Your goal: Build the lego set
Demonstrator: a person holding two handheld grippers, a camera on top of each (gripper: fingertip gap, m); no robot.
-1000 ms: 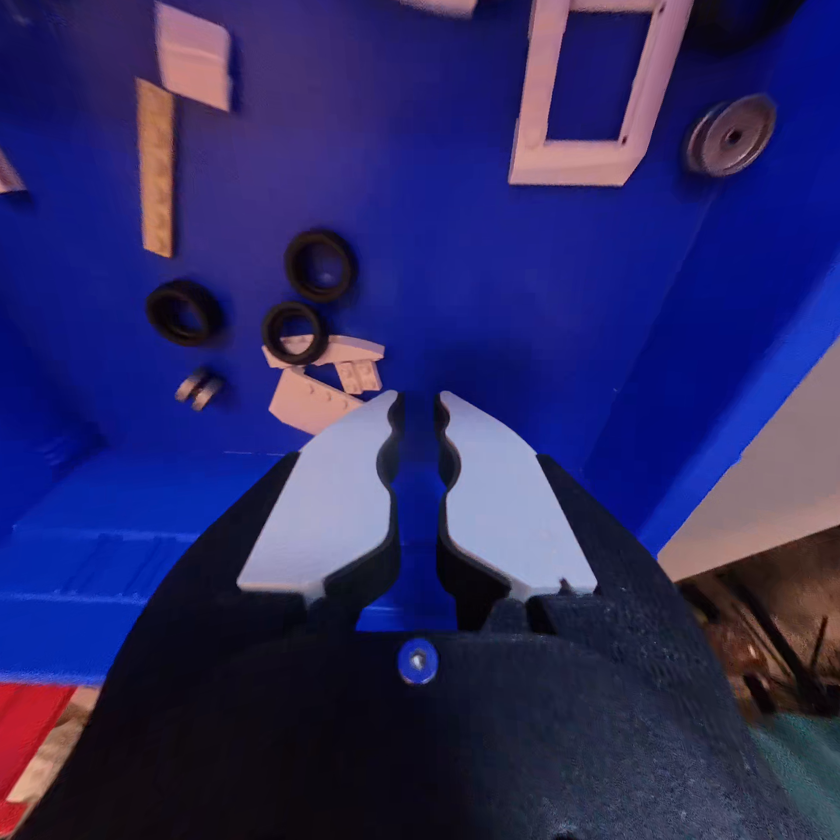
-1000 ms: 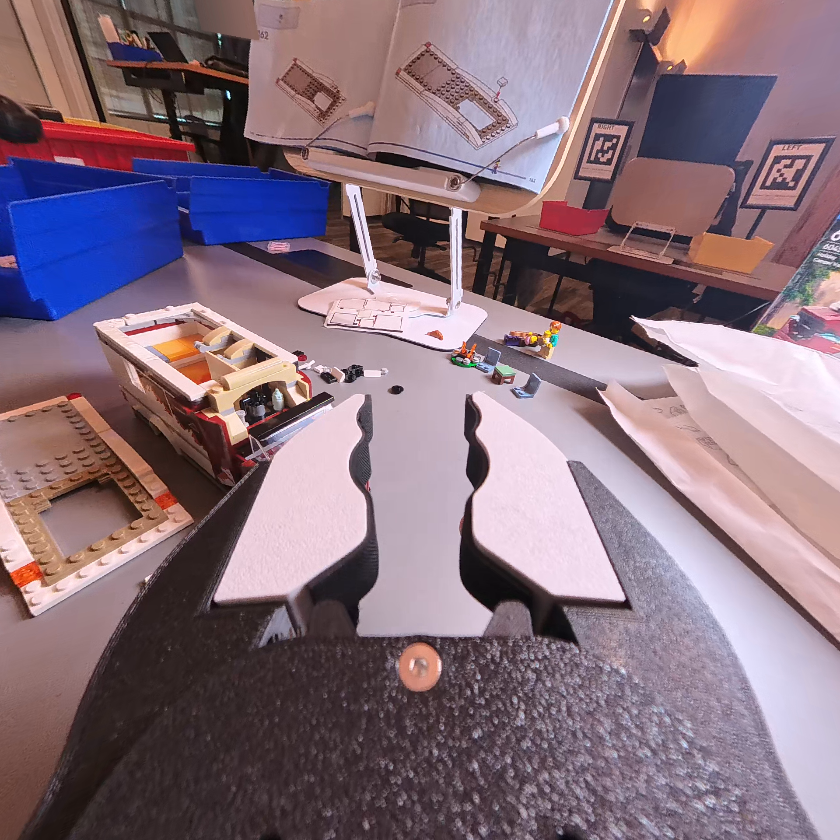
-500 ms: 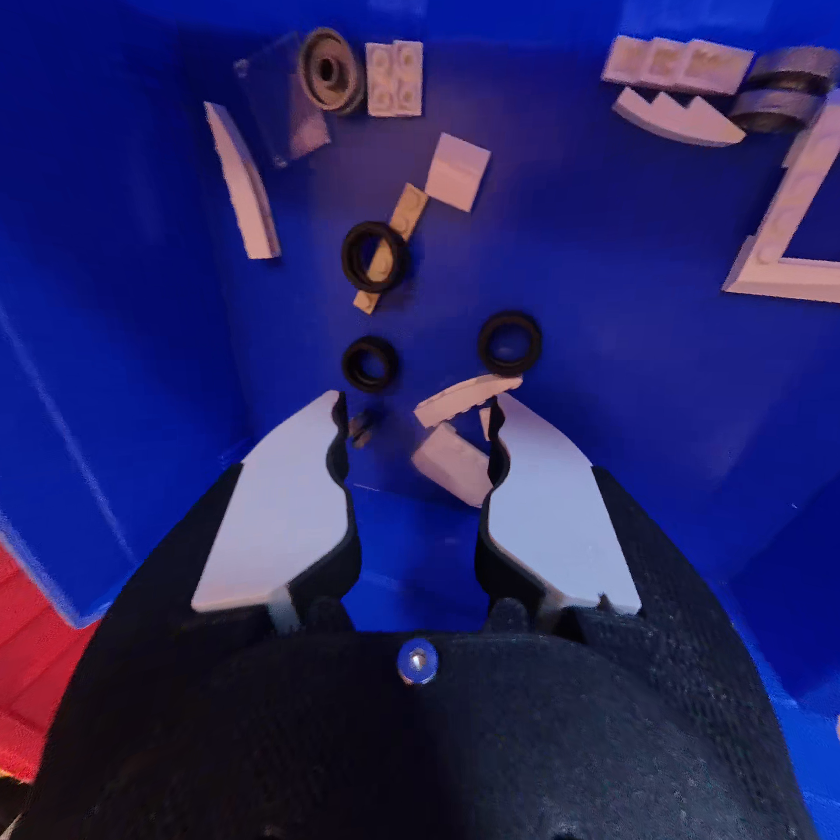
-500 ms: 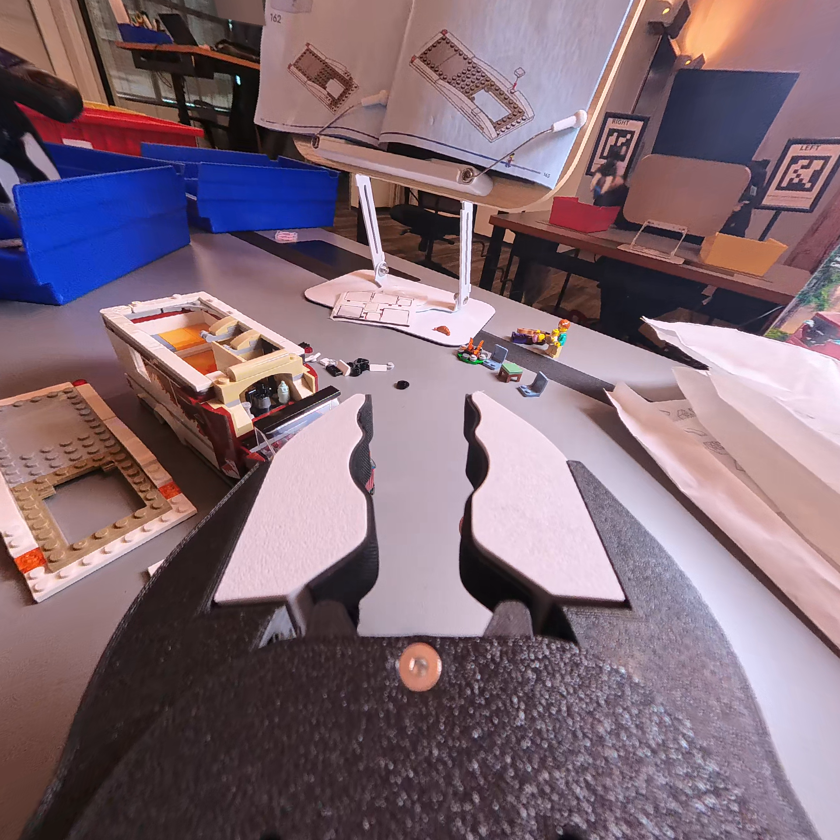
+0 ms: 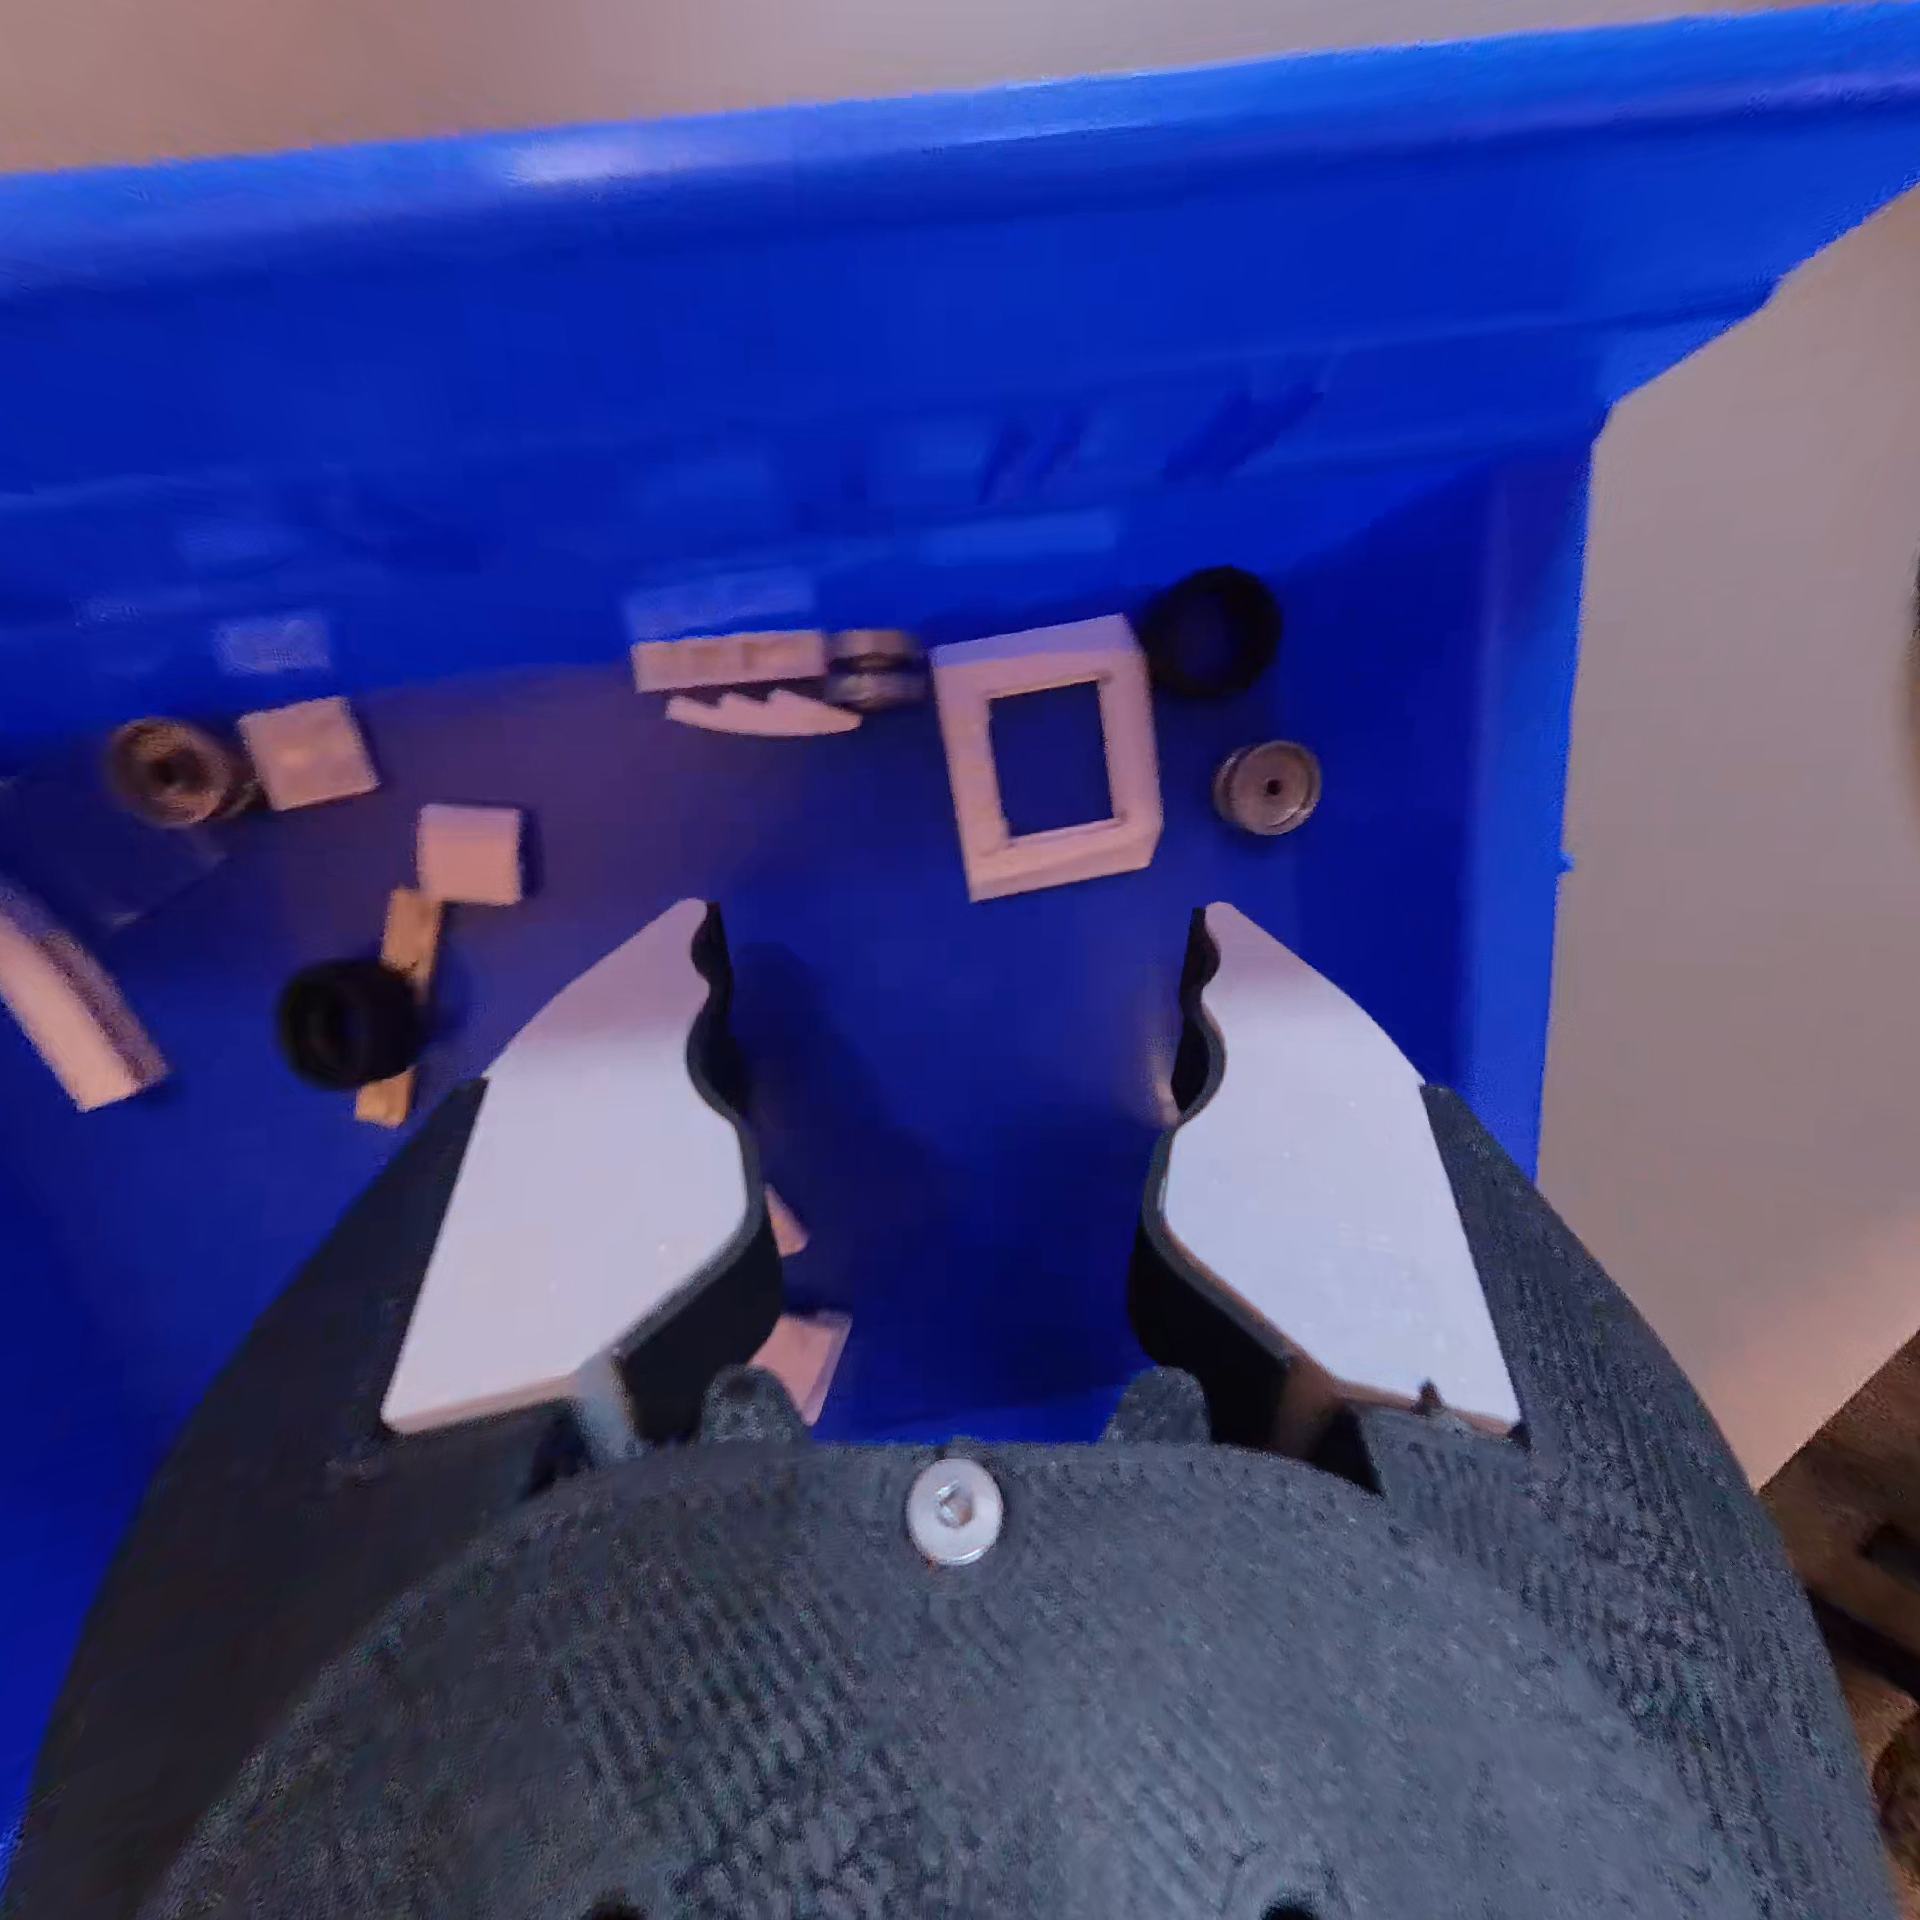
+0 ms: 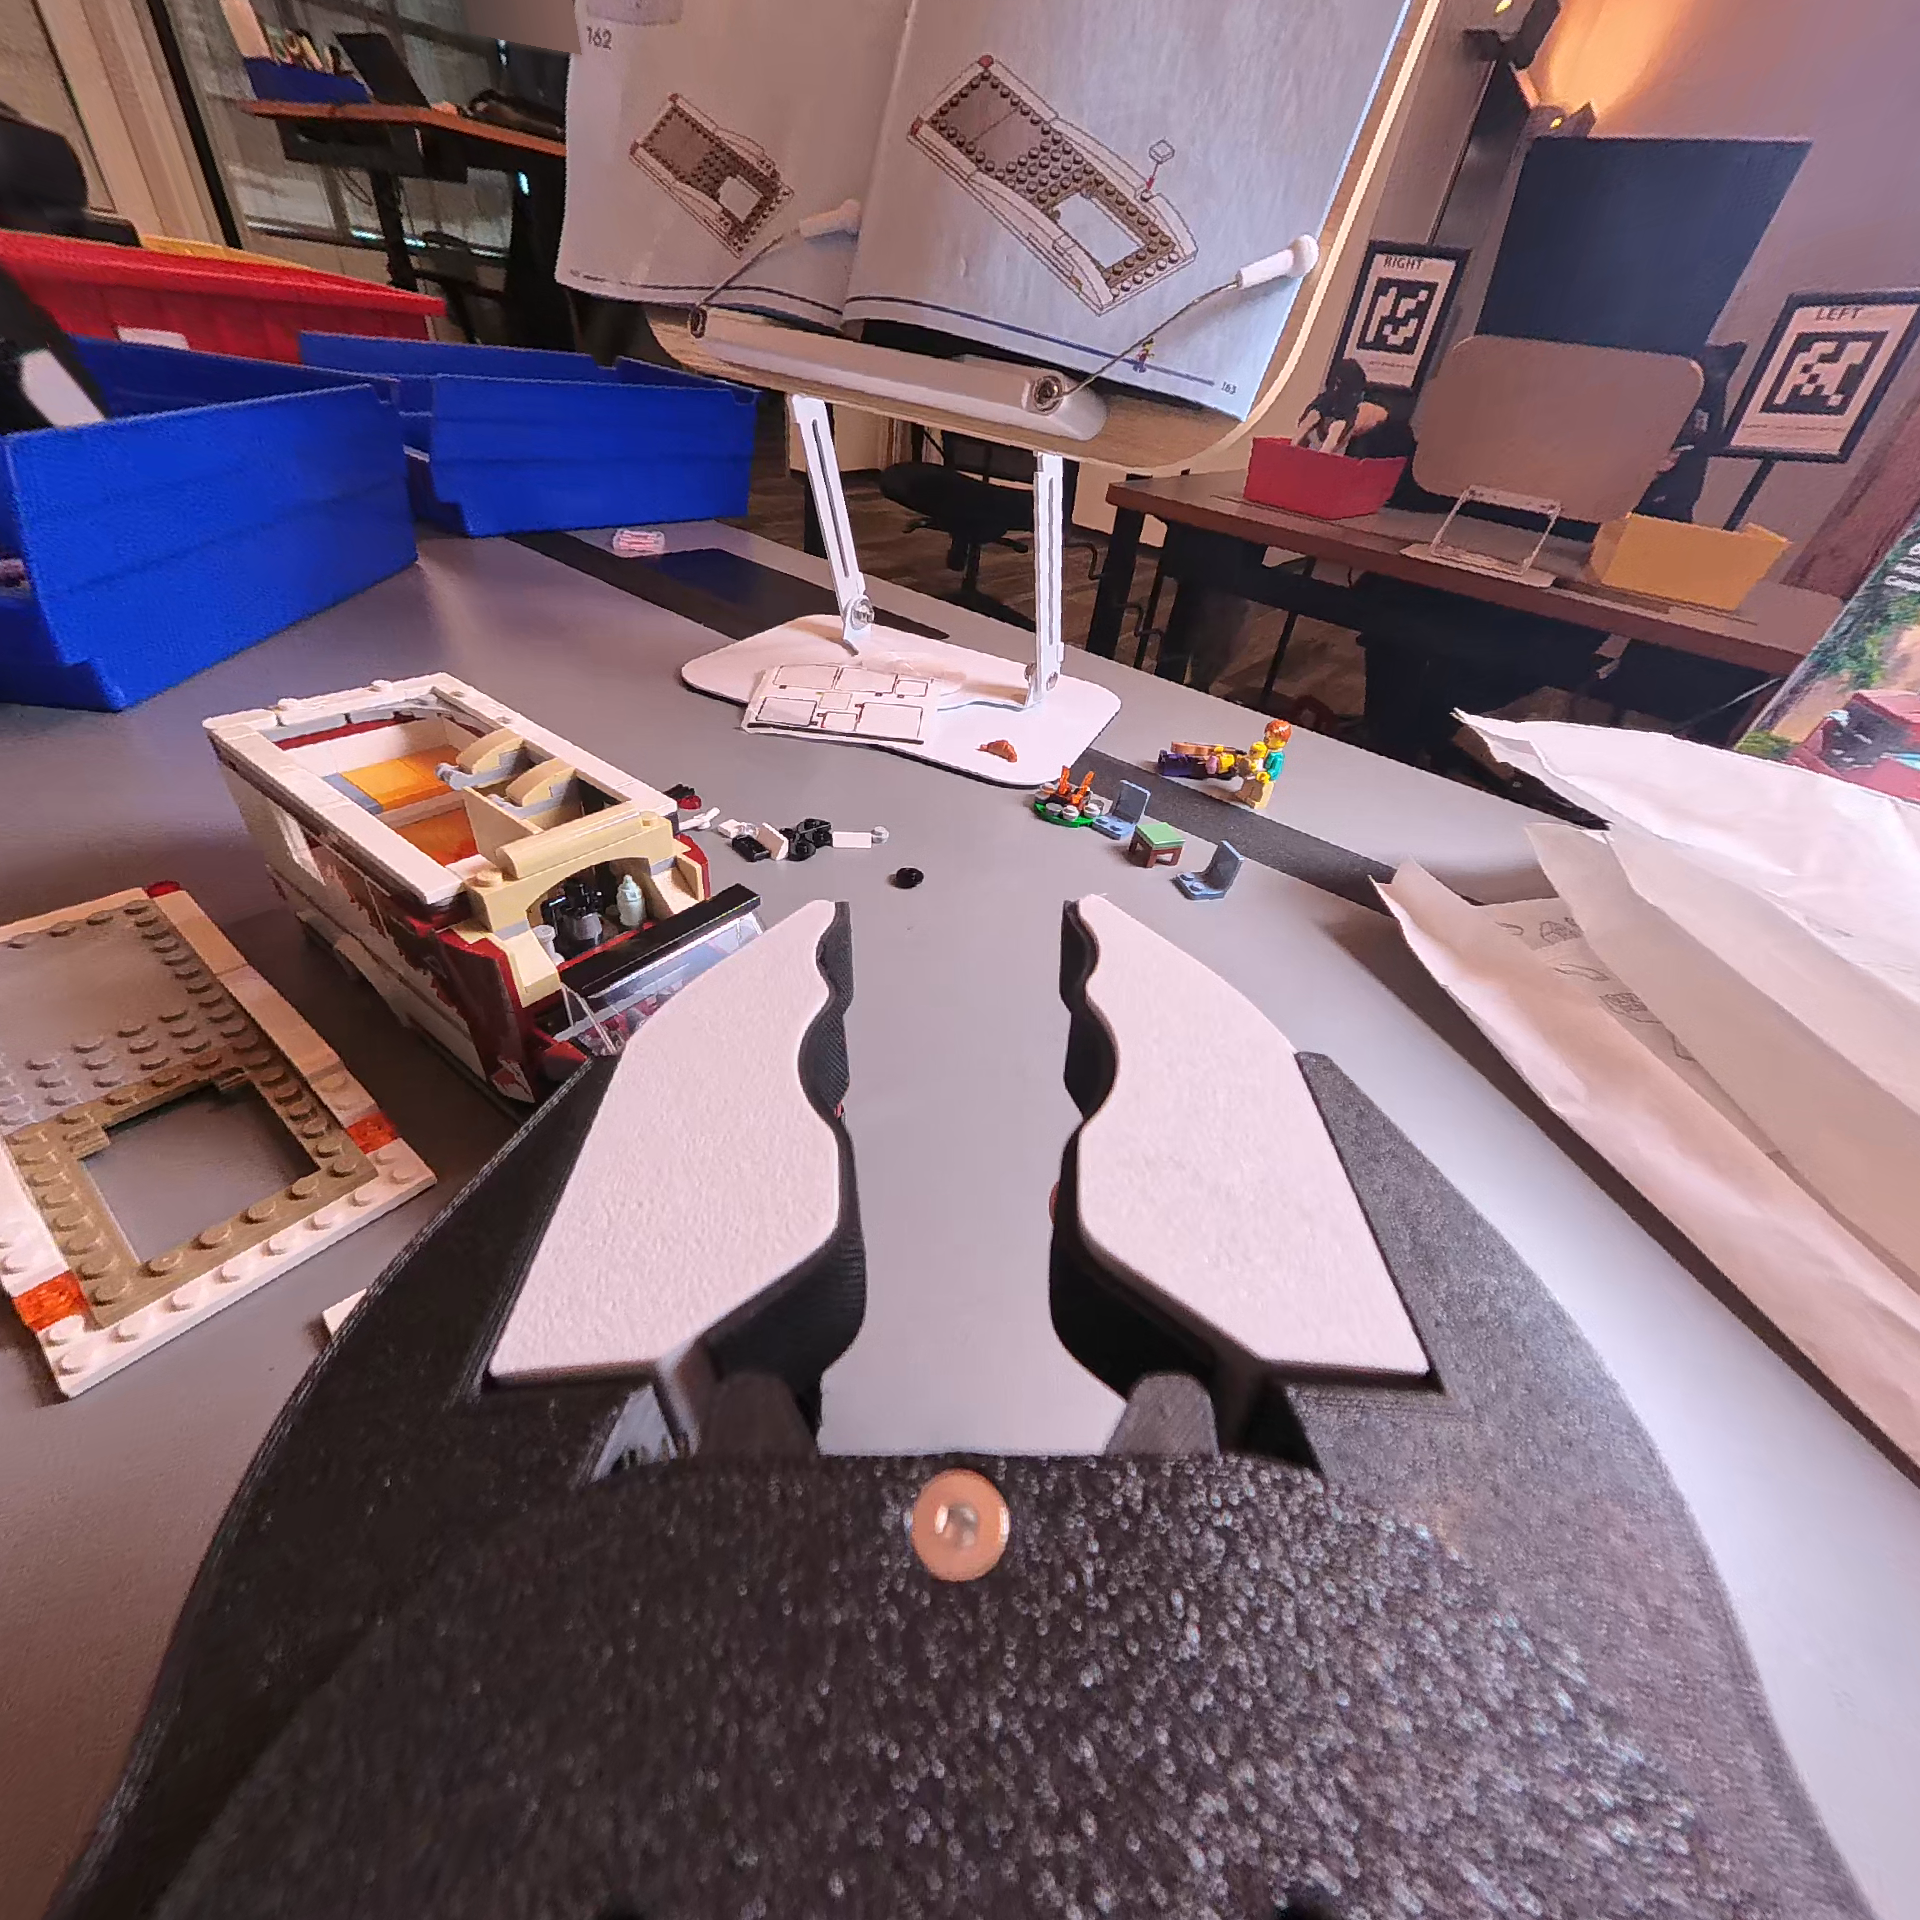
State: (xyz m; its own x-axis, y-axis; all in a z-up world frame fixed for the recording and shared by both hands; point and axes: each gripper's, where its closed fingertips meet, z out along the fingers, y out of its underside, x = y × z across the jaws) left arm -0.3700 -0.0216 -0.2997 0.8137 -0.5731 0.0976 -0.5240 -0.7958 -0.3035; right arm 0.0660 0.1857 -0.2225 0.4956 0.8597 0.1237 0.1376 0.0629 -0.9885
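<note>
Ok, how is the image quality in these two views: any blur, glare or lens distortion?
Left wrist view: motion-smeared; loose bricks such as the white window frame and the blue bin look soft, lit dim and bluish, with a pale sheen on the rim. Right wrist view: sharp and evenly lit, the brick van crisp; warm glow at top right, and wide-angle bending of the booklet stand.

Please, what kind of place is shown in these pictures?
Probably a workshop or lab for building toy-brick models: a half-built brick camper van on a grey table, an instruction booklet on a stand, and blue parts bins.
</note>
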